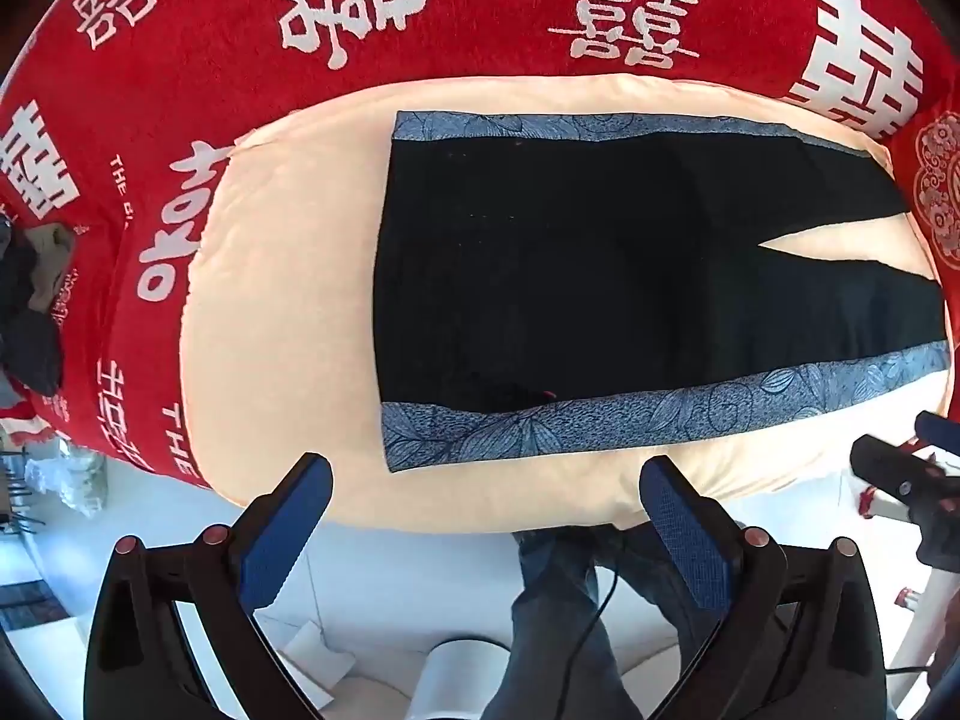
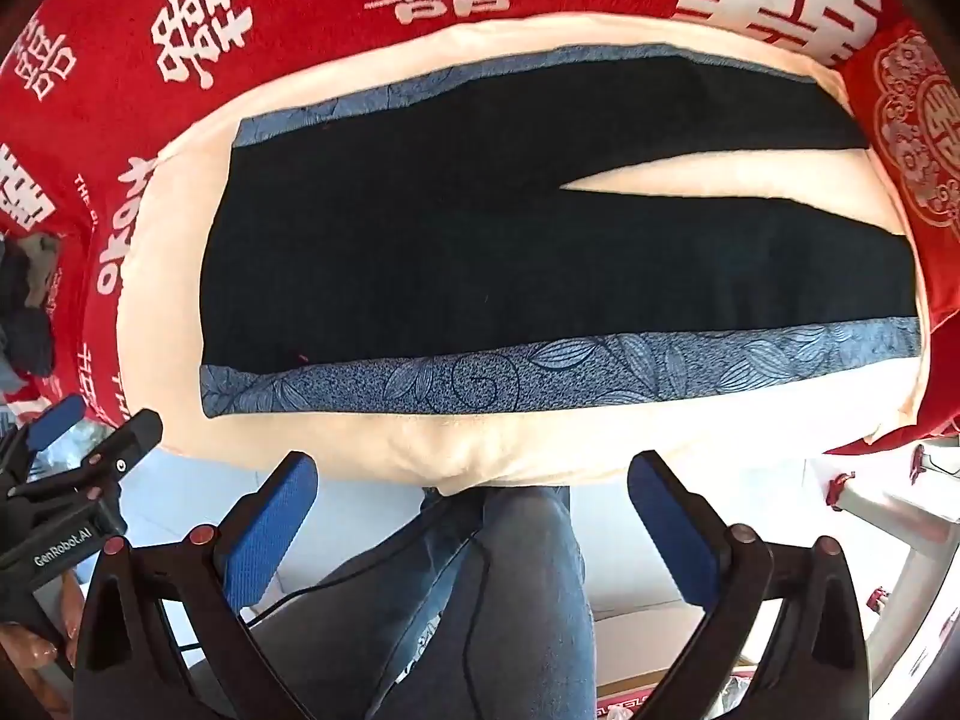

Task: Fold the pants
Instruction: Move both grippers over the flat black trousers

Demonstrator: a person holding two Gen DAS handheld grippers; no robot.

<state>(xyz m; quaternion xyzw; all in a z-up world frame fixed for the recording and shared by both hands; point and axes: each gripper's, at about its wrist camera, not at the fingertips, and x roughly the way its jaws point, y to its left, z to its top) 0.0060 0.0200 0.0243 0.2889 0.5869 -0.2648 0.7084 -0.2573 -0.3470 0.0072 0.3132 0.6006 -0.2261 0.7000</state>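
Observation:
Black pants (image 1: pixel 570 276) with blue floral side stripes lie flat on a cream cushion (image 1: pixel 270 324), waist to the left, legs spread to the right. They also show in the right wrist view (image 2: pixel 480 252). My left gripper (image 1: pixel 486 480) is open and empty, held above the cushion's near edge, short of the near stripe (image 1: pixel 600 420). My right gripper (image 2: pixel 474 474) is open and empty, also over the near edge. The right gripper shows at the right edge of the left wrist view (image 1: pixel 900 474); the left gripper shows at the left of the right wrist view (image 2: pixel 90 444).
A red blanket with white characters (image 1: pixel 480 18) surrounds the cushion (image 2: pixel 540 438). A pile of dark clothes (image 1: pixel 30 300) lies at the far left. The person's jeans-clad legs (image 2: pixel 510 600) and a cable are below the near edge, over white floor.

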